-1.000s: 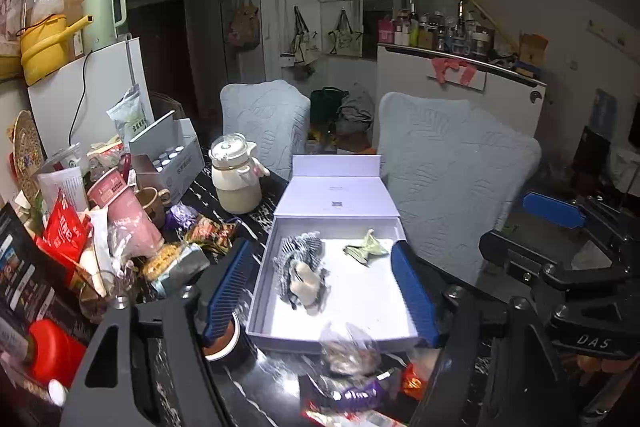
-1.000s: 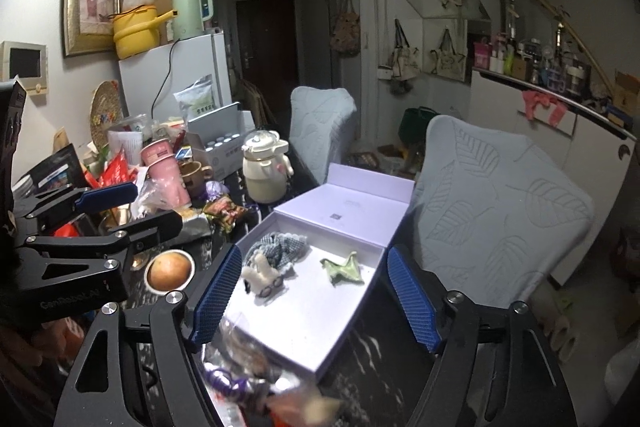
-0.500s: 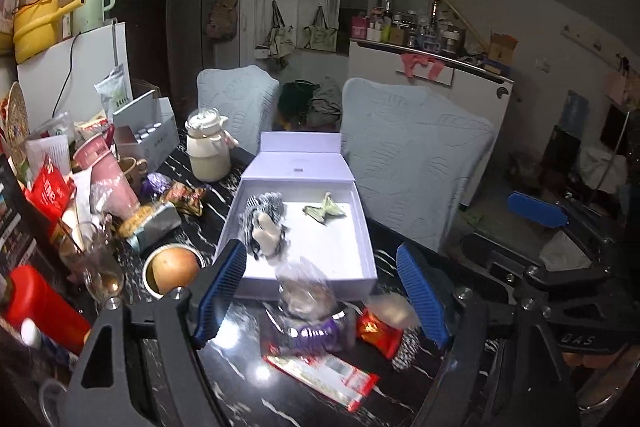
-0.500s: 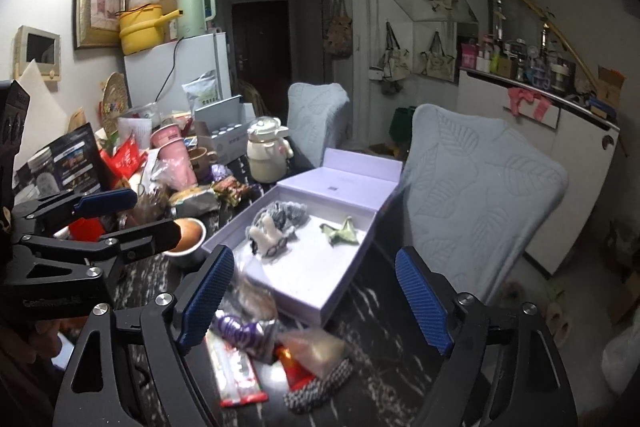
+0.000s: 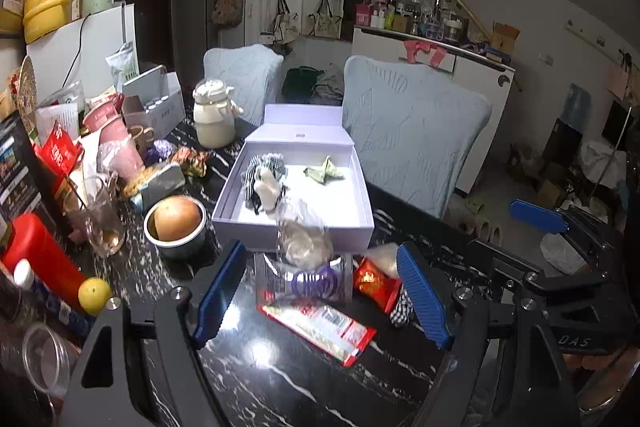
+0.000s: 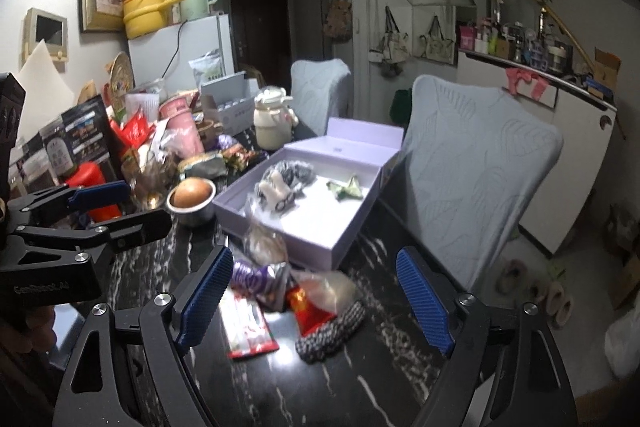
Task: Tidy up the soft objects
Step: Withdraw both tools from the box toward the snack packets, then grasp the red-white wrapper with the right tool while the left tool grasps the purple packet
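Observation:
An open lilac box (image 5: 294, 225) (image 6: 312, 247) sits on the black marble table. Inside lie a checked scrunchie with a white plush piece (image 5: 264, 181) (image 6: 280, 183) and a green fabric piece (image 5: 325, 171) (image 6: 346, 189). A black-and-white checked soft item (image 6: 332, 331) (image 5: 401, 307) lies on the table in front of the box, beside snack packets (image 5: 316, 283). My left gripper (image 5: 320, 301) is open and empty, above the packets. My right gripper (image 6: 314, 301) is open and empty, above the checked item.
A metal bowl holding a round fruit (image 5: 176, 221) stands left of the box. Cups, a glass (image 5: 100, 215), a red bottle (image 5: 44, 263), a cream jug (image 5: 214, 115) and packets crowd the table's left. Two pale covered chairs (image 5: 412, 131) stand behind it.
Both grippers have pulled back from over the box toward the table's near side. The packets and the checked item in front of the box have come into view.

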`<action>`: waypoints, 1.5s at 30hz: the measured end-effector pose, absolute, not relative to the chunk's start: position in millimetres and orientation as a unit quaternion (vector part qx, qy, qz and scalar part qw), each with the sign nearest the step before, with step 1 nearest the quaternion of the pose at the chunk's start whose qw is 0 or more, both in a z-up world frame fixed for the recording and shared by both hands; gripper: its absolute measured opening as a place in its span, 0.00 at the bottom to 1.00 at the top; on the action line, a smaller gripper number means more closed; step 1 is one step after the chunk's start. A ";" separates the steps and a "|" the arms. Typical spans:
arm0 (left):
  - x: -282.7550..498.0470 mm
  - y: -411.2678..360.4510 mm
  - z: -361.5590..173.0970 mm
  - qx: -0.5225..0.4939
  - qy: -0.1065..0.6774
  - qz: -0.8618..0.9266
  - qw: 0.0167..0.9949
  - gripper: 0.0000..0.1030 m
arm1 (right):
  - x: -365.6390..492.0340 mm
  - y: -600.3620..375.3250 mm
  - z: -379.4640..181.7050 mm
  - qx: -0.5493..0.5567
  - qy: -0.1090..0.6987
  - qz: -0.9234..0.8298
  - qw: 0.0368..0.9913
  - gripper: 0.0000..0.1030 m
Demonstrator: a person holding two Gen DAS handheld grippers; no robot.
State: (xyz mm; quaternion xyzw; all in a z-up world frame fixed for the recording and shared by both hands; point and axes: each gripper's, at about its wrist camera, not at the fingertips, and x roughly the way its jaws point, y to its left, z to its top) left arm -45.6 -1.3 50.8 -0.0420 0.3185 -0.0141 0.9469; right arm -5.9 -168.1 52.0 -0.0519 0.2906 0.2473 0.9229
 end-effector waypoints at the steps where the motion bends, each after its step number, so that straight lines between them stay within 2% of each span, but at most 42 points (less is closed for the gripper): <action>1: -47.5 -2.3 46.5 -0.044 0.323 -0.014 0.945 0.75 | -7.4 -168.4 47.5 -0.052 0.295 0.248 0.921 0.82; 20: -53.7 4.5 -22.1 -0.076 0.396 -0.005 0.915 0.75 | -5.6 -168.9 -23.3 -0.040 0.362 0.277 0.889 0.82; 36: -54.3 62.8 -48.2 -0.106 0.427 0.051 0.896 0.75 | 8.8 -93.0 -71.2 -0.078 0.414 0.363 0.831 0.81; 38: -53.2 68.9 -51.7 -0.110 0.430 0.058 0.894 0.75 | 13.5 -83.4 -80.4 -0.088 0.424 0.363 0.825 0.77; 43: -53.3 74.5 -57.0 -0.119 0.434 0.059 0.891 0.75 | 24.4 -72.1 -94.8 -0.105 0.444 0.351 0.818 0.75; 45: -53.3 74.9 -58.3 -0.121 0.436 0.057 0.890 0.75 | 27.7 -68.9 -99.6 -0.112 0.454 0.344 0.814 0.66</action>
